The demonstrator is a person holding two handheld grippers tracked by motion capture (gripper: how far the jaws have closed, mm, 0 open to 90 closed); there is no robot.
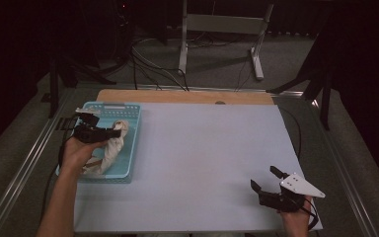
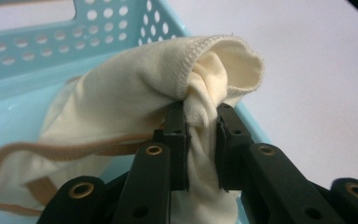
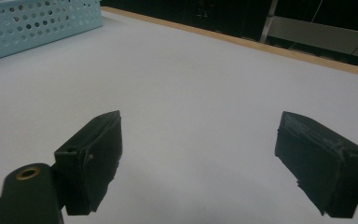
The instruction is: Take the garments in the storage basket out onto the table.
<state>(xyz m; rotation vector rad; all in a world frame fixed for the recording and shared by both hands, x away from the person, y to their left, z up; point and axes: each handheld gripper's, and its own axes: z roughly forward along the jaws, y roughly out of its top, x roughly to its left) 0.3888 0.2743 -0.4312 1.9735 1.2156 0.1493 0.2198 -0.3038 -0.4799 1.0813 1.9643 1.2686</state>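
Observation:
A cream cloth (image 1: pixel 112 148) with a tan hem hangs into a light blue perforated basket (image 1: pixel 131 129) at the table's left side. My left gripper (image 1: pixel 118 131) is above the basket, shut on a bunched fold of the cloth (image 2: pixel 135 93), which is pinched between the two black pads (image 2: pixel 177 140). The rest of the cloth trails down onto the basket floor (image 2: pixel 14 107). At the table's front right, my right gripper (image 1: pixel 265 178) is held low over the white tabletop, open, with bare tabletop between its pads (image 3: pixel 95 154).
The white tabletop (image 1: pixel 207 158) spreads between the two hands, with a wooden strip (image 1: pixel 177 96) along its far edge. Beyond the table are a white metal stand (image 1: pixel 222 29), floor cables and dark stand legs. The basket's side (image 3: pixel 32 23) lies far left in the right gripper view.

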